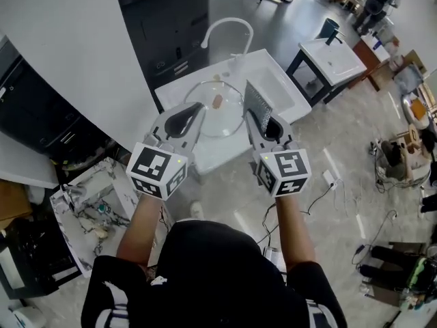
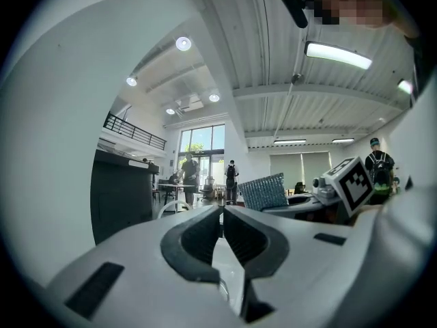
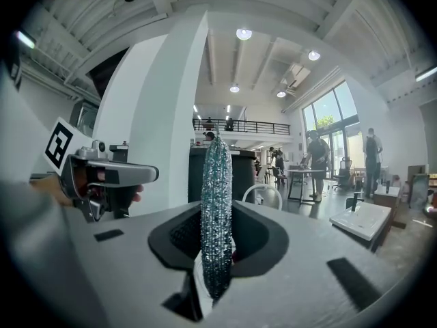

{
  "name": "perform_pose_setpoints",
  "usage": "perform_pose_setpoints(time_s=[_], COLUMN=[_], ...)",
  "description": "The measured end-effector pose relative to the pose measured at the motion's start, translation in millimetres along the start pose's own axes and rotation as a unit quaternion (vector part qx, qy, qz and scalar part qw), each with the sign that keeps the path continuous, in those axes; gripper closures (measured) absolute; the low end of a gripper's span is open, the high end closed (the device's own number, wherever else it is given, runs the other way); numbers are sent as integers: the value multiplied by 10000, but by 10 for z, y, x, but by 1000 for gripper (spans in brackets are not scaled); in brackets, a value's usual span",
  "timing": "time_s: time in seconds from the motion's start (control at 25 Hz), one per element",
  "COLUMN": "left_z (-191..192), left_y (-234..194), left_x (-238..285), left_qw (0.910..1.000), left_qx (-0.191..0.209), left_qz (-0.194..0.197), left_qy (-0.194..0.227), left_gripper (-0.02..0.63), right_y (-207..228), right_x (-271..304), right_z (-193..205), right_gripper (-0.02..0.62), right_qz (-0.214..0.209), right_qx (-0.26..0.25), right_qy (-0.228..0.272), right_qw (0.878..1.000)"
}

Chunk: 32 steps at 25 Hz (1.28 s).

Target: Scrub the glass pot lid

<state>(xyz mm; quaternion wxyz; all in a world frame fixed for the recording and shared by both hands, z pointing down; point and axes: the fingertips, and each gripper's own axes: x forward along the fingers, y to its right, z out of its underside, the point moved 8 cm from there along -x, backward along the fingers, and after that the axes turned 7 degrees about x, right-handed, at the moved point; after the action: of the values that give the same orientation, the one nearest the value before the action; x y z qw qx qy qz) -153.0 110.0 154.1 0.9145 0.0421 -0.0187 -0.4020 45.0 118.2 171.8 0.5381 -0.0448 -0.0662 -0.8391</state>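
Observation:
The glass pot lid [image 1: 220, 118], round and clear with a pale knob [image 1: 217, 101], hangs tilted over the white sink [image 1: 276, 80]. My left gripper [image 1: 193, 113] is shut on the lid's left rim; in the left gripper view the jaws [image 2: 222, 214] meet with the thin rim low between them. My right gripper [image 1: 259, 118] is shut on a glittery teal scrub pad [image 1: 257, 103], which stands on edge just right of the lid. In the right gripper view the pad [image 3: 217, 210] rises straight up from between the pads.
A curved white faucet [image 1: 225, 27] stands behind the sink. A dark cabinet [image 1: 167, 22] lies beyond it and a white wall [image 1: 68, 53] at the left. A second small sink table [image 1: 334, 59] stands at the right. Cables and clutter [image 1: 403, 149] cover the floor.

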Motion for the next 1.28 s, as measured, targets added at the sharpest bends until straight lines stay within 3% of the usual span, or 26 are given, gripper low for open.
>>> perform_pose_setpoints(time_s=[0.64, 1.08, 1.28], left_z=[302, 467, 545], left_y=[-732, -751, -713], left_x=[420, 669, 888], left_qw=[9988, 9965, 9960], left_qx=[-221, -579, -563], left_qz=[425, 599, 663], left_qy=[-72, -112, -205], left_gripper=[591, 591, 591], right_y=[102, 273, 474], right_x=[798, 882, 936], right_z=[28, 71, 137], right_gripper=[528, 528, 528], right_qz=[325, 477, 510], right_qx=[241, 155, 212], right_qy=[-87, -278, -346], right_qw=[9991, 9984, 9979])
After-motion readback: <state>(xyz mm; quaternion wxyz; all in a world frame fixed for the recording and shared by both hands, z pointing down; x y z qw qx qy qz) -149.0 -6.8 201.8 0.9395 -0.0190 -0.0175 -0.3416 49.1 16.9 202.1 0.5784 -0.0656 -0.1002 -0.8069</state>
